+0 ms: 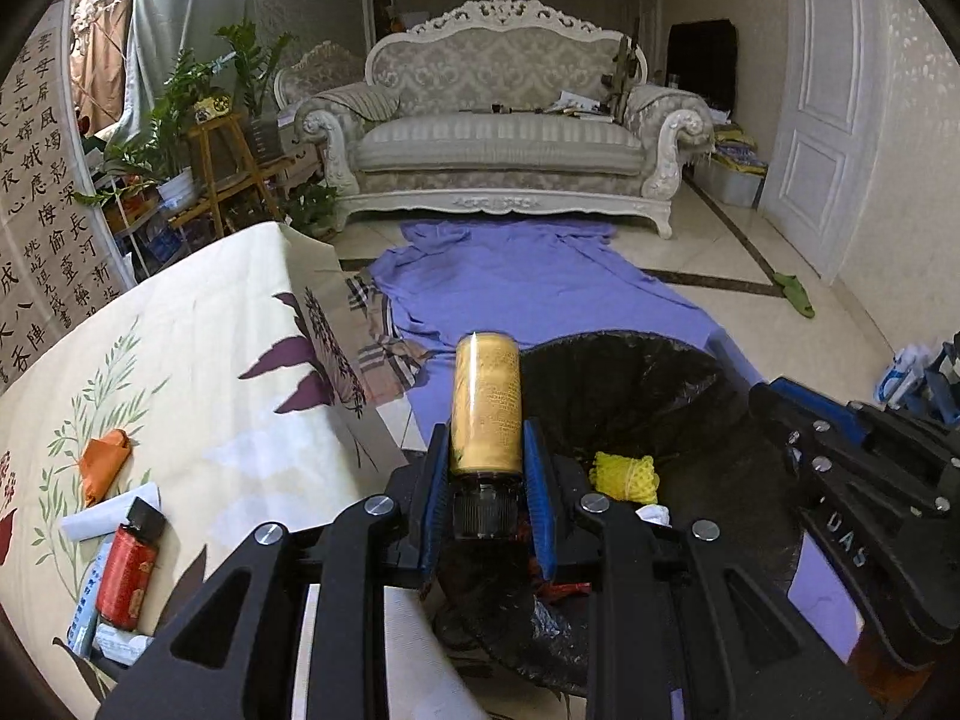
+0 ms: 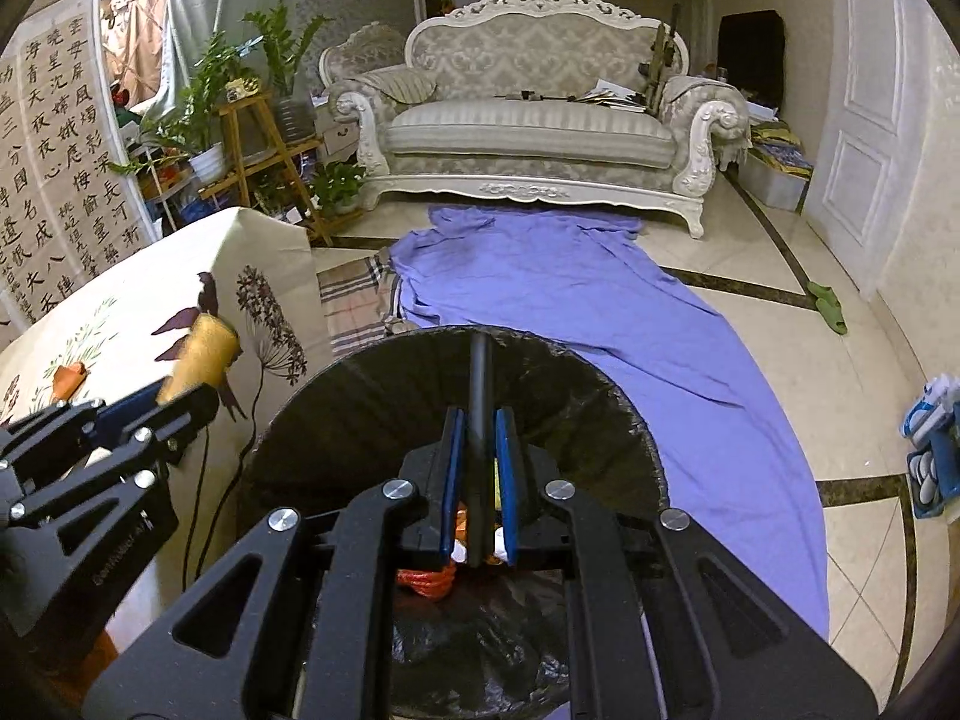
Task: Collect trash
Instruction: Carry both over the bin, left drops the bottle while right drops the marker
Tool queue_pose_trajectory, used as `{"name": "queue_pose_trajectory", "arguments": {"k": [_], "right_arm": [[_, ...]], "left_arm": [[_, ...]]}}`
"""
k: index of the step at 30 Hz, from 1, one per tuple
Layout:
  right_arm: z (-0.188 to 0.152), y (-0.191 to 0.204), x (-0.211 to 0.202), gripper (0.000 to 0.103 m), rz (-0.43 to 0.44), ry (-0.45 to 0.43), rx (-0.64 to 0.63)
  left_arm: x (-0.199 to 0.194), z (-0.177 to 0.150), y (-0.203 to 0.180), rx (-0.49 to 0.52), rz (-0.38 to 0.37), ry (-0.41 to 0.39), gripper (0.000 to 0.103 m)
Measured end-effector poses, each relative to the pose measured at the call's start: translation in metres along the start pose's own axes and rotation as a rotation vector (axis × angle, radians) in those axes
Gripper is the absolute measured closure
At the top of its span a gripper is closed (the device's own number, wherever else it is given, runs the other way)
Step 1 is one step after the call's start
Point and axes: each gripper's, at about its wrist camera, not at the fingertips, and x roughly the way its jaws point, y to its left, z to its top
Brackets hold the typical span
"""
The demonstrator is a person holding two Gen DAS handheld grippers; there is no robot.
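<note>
Bottle (image 1: 485, 402): gold-labelled, brown glass, dark ribbed cap pointing back toward the camera. Clamped near the cap end by the left gripper (image 1: 486, 504), jaws closed tight against its sides. Held level at the bin's (image 1: 690, 372) near rim, between table (image 1: 198, 324) and bin, probably ready to drop in.

Bin: round, lined with a black bag. The right gripper (image 2: 480, 480) has its jaws nearly closed on the bin's dark handle (image 2: 480, 384), likely to steady it beside the table. Contents visible: yellow mesh (image 1: 624, 474), something white, red and orange wrappers.

Trash on the table, not yet collected: red bottle (image 1: 127, 576) with black cap, orange wrapper (image 1: 105, 462), white paper (image 1: 111, 510).
</note>
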Motion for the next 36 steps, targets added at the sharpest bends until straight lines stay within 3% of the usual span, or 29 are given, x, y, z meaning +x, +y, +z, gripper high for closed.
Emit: {"name": "queue_pose_trajectory", "arguments": {"k": [3, 8, 11, 23, 36], "right_arm": [[0.001, -0.004, 0.002, 0.078, -0.008, -0.001, 0.012], [-0.001, -0.006, 0.001, 0.074, -0.017, 0.001, 0.023], [0.0, -0.004, 0.0, 0.064, -0.019, -0.006, 0.017], [-0.012, 0.04, -0.013, 0.058, 0.039, 0.008, -0.027], [-0.017, 0.123, -0.024, 0.058, 0.146, 0.021, -0.122]], "left_arm": [[0.0, -0.001, 0.002, -0.011, 0.012, -0.005, 0.05], [-0.006, 0.0, 0.005, -0.034, 0.023, -0.006, 0.036], [-0.014, -0.001, 0.007, -0.043, 0.035, -0.015, 0.031], [-0.044, -0.023, 0.048, -0.087, 0.104, 0.001, 0.03], [-0.078, -0.055, 0.138, -0.208, 0.239, 0.004, 0.03]]}}
